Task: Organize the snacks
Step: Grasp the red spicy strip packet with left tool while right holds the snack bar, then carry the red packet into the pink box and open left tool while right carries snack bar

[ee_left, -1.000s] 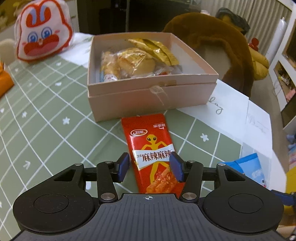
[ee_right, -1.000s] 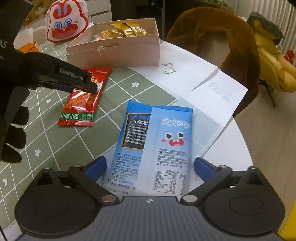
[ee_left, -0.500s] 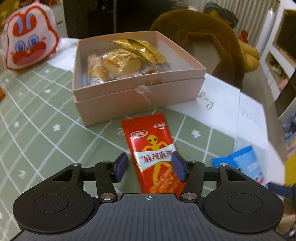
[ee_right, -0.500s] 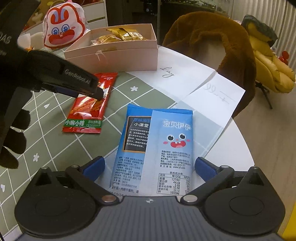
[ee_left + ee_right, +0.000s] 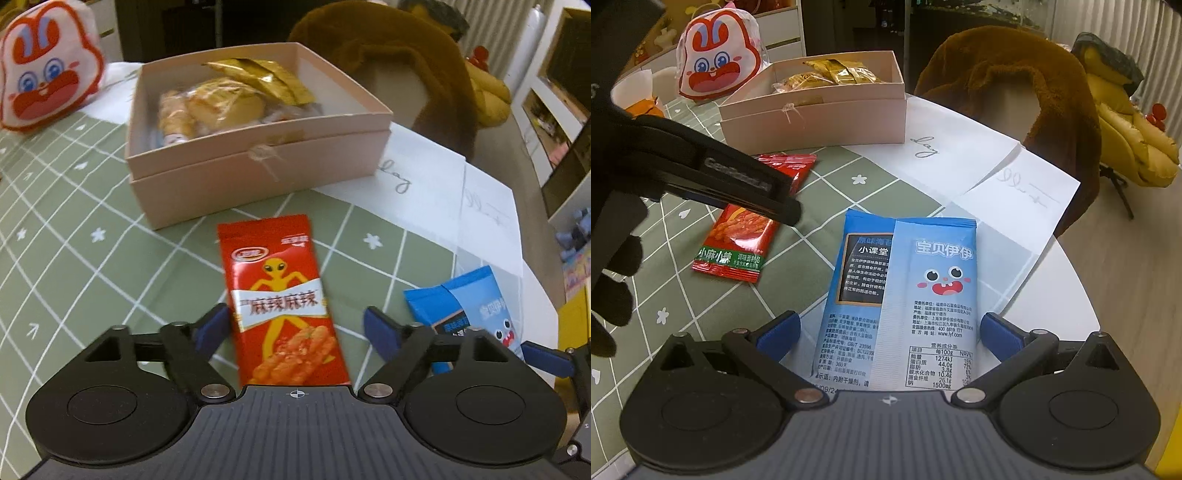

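Your red snack packet (image 5: 280, 306) lies flat on the green checked table (image 5: 74, 236), printed with a yellow alien figure, its top end toward the pink box (image 5: 258, 162). That open box holds gold-wrapped snacks (image 5: 258, 79) and clear-wrapped pastries (image 5: 218, 107). To the right, your blue packet (image 5: 905, 295) lies back side up, with a cartoon face and a nutrition panel showing.

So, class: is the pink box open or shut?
Open. The pink box has no lid on top, and wrapped snacks show inside it.
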A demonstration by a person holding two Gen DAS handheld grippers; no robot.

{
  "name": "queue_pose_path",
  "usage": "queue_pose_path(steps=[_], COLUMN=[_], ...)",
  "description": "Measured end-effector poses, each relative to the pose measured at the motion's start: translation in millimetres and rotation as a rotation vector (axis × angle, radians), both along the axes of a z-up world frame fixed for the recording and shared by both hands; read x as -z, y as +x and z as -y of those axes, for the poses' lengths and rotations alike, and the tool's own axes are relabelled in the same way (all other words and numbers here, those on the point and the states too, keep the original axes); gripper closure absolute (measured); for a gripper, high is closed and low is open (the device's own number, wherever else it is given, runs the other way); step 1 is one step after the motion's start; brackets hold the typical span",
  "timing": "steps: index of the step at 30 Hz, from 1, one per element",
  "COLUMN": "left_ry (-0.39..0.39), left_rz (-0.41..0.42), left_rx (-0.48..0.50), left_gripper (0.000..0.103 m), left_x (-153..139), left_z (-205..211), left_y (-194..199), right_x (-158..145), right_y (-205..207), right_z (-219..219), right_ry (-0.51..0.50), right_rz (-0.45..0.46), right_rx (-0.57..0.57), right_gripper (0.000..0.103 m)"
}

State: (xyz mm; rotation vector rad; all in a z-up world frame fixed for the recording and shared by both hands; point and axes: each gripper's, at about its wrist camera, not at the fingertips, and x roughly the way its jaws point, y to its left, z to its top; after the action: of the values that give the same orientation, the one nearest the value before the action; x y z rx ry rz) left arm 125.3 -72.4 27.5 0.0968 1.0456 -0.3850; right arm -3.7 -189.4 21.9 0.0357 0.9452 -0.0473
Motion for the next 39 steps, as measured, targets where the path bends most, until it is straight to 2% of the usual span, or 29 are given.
queue_pose_path(steps=[3,5,6,9,14,22,26,29,35,39], left_ry=[0.014,0.035,0.044,0.0,0.048,0.04,0.026,0.026,0.021,0.022], left_rz=[0.017,0.036,0.049,0.037,0.014,-0.021,-0.015,-0.013,-0.008,-0.007], left_rx=[0.004,0.004,-0.003,-0.018,-0.036,-0.123,-0.134,-0.134,-0.135,-0.134], left_gripper=[0.018,0.03,0.041,0.049,0.05,0.05,0.05,0.049,0.049,0.049], left_x=[1.1,0.6,0.0,-2.9,-8.0,-11.6,-12.2,-12.2,-11.5,-11.7], left_z=[2.2,-0.2,-2.7,-17.4,-35.5,-69.5,-72.7,-73.0,-73.0,-72.9], left_y=[-1.4,-5.0,-6.9,-12.1,-40.3,-91.5,-95.6,-96.1,-96.4,-96.9], right_x=[0.2,0.3,0.2,0.2,0.1,-1.6,-5.8,-11.5,-4.9,-7.4], right_y=[-0.7,-1.1,-1.1,-1.4,-2.1,0.9,13.7,22.5,44.0,47.1], right_z=[-0.4,-0.6,-0.6,-0.1,0.5,0.1,5.9,14.8,20.8,1.2], right_ry=[0.0,0.0,0.0,0.0,0.001,0.004,0.018,0.021,0.044,0.057], right_rz=[0.002,0.003,0.004,0.006,0.014,-0.02,-0.082,-0.065,-0.094,-0.086], right_rx=[0.0,0.0,0.0,0.0,-0.003,-0.006,-0.055,-0.023,0.018,-0.057], right_gripper=[0.0,0.0,0.0,0.0,0.0,0.0,0.0,0.0,0.0,0.007])
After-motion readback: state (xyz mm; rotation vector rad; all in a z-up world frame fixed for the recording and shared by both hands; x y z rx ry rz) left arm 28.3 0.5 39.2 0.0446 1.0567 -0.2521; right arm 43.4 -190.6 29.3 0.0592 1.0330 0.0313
